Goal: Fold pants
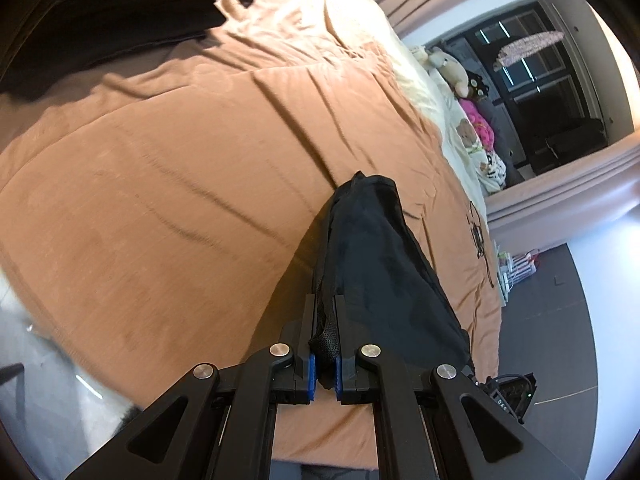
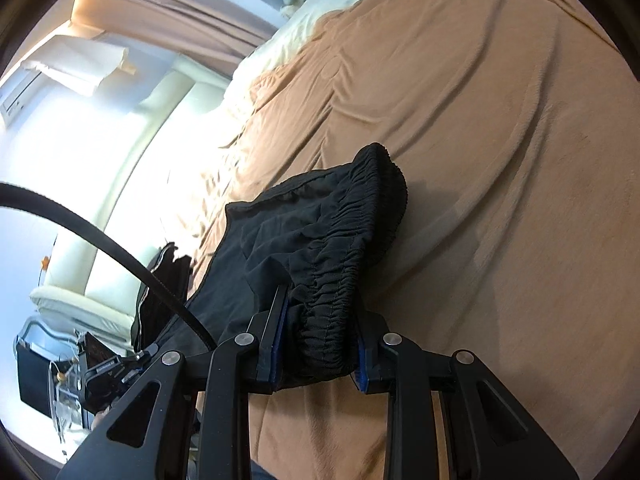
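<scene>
The black pants (image 1: 372,264) hang above the brown blanket (image 1: 168,184) of a bed. My left gripper (image 1: 325,308) is shut on a thin edge of the pants, with black mesh fabric pinched between its blue pads (image 1: 313,372). My right gripper (image 2: 320,304) is shut on the bunched elastic waistband (image 2: 340,280) of the same pants (image 2: 280,240). The fabric drapes away from both grippers toward the blanket (image 2: 500,160). The rest of the pants is hidden behind the folds.
A stack of dark folded clothes (image 1: 120,12) lies on the bed's far left. Plush toys (image 1: 452,68) and a cream pillow area sit at the head of the bed. Another dark garment (image 2: 164,292) lies at the bed edge. A black cable (image 2: 100,240) crosses the right wrist view.
</scene>
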Motion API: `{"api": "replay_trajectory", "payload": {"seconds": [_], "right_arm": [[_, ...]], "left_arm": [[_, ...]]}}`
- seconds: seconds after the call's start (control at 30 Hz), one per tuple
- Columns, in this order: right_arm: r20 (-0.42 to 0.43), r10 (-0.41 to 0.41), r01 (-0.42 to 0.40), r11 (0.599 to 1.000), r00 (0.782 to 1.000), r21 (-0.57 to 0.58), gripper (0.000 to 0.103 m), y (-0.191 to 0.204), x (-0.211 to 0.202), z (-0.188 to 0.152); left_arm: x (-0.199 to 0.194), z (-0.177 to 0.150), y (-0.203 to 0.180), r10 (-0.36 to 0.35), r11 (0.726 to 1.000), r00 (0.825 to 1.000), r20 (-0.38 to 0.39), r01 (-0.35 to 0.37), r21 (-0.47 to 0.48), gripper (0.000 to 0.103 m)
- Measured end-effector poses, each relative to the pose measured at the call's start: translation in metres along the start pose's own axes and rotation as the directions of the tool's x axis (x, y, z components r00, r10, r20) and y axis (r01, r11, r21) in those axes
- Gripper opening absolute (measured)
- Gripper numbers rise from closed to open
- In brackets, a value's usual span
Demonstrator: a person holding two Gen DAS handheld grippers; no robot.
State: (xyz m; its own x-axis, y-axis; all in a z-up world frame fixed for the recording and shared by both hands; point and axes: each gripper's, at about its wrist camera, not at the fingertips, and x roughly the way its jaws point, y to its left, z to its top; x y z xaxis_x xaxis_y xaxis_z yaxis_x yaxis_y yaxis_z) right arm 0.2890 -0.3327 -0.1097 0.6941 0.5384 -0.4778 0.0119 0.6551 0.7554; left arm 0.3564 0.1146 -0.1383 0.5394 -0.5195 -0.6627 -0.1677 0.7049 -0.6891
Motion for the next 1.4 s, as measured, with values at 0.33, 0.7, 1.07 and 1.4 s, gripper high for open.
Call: {"api": "replay_trajectory", "payload": {"seconds": [0.33,0.7,1.07,1.4], "right_arm": [[-0.054,-0.092,0.086,0.991,0.994,-0.102,0.022,0.003,0.002,0.03],[0.016,-0.328,0.326,0.931,0.945,-0.163,0.067,0.025,0.015,0.047],[0.079,-0.315,0.324,0.93,0.946,-0.171,0.067,0.038,-0.027,0.02],[0.025,-0.251,0.251,0.945,0.968,-0.212,0.067,0.052,-0.027,-0.006]], "left_arm": [[0.006,-0.033,0.02,0.05,0.999,0.994,-0.098,-0.051,-0.006,0.01],[0.018,-0.029,0.034,0.066,0.998,0.991,-0.113,-0.062,0.033,0.046],[0.039,-0.028,0.041,-0.009,1.0,0.984,-0.18,0.013,0.019,0.046],[0.053,-0.018,0.05,-0.088,0.996,0.977,-0.197,0.087,-0.011,0.053]]}}
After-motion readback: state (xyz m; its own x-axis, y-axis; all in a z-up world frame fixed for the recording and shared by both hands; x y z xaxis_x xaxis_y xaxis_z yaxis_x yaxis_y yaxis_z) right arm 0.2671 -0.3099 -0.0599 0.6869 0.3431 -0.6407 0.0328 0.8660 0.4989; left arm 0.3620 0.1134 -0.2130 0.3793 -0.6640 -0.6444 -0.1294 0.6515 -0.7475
